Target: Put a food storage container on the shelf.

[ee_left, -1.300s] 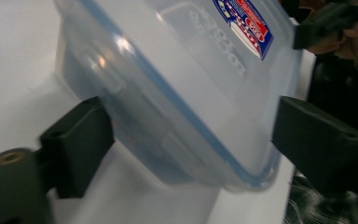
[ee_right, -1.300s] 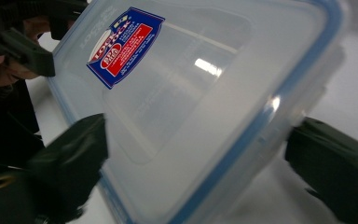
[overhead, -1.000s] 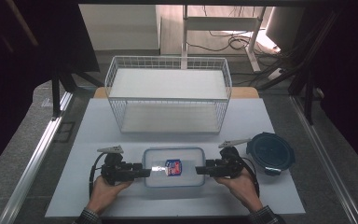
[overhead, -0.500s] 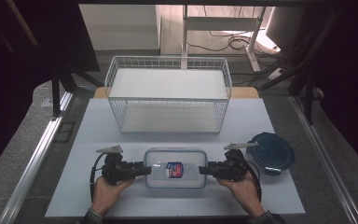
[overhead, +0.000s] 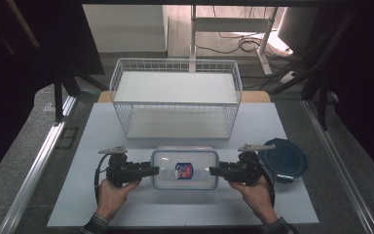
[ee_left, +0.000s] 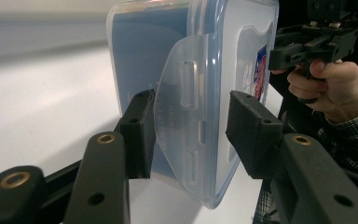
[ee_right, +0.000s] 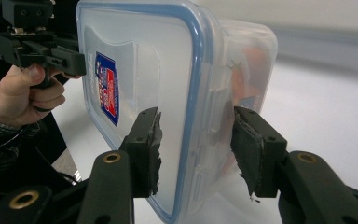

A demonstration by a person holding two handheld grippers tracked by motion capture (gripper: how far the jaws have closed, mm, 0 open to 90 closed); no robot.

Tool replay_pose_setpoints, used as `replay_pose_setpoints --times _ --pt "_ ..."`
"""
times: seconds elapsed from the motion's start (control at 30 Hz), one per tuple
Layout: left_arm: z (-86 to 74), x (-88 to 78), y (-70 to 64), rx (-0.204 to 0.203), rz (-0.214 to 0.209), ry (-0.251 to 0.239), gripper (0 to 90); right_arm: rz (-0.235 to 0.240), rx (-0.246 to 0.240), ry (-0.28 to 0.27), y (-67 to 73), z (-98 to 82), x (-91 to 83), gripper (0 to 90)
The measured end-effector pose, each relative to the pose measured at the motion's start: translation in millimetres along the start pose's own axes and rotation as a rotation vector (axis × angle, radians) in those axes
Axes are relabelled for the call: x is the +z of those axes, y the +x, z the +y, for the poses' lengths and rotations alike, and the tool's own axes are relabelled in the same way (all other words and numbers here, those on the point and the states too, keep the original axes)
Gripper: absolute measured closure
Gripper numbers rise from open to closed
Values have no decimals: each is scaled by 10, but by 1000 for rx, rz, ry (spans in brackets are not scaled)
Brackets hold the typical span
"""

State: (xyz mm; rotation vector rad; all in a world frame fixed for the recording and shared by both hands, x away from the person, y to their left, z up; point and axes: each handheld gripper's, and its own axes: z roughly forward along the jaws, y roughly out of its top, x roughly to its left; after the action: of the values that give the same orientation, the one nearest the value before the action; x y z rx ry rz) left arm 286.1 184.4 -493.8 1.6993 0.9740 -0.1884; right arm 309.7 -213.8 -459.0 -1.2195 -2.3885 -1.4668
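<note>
High view: the box (overhead: 184, 169) is seen lying flat on the bench (overhead: 126, 204), in front of the wire basket (overhead: 175, 97), with the left claw (overhead: 152, 170) at one short end and the right claw (overhead: 213, 171) at the other. A round dark lid (overhead: 283, 160) is seen just beside the right hand.

Left gripper view: the side flap (ee_left: 186, 112) is bracketed by the half-open jaws, which have just been closing. One pad seems to touch the flap's edge; the other stands clear, so no firm hold is judged yet.

Right gripper view: the box's lidded rim (ee_right: 200, 107) is straddled by the jaws, likewise half closed and just drawn in, with gaps visible on both sides.

For a clean lift, both ends should be pinched together and evenly, and the box kept level so that nothing tips.
</note>
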Motion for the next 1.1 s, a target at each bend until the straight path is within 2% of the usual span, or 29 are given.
replay_pose_setpoints --times 0.23,0.63,1.1 --pt "218 -45 -36 23 10 -16 527 -5 -16 -29 17 178 -54 528" --pt "650 -195 -140 70 27 -44 527 0 -58 -73 88 603 -163 529" --pt "1246 -413 -194 103 41 -93 527 -2 -112 -119 194 1221 -248 529"
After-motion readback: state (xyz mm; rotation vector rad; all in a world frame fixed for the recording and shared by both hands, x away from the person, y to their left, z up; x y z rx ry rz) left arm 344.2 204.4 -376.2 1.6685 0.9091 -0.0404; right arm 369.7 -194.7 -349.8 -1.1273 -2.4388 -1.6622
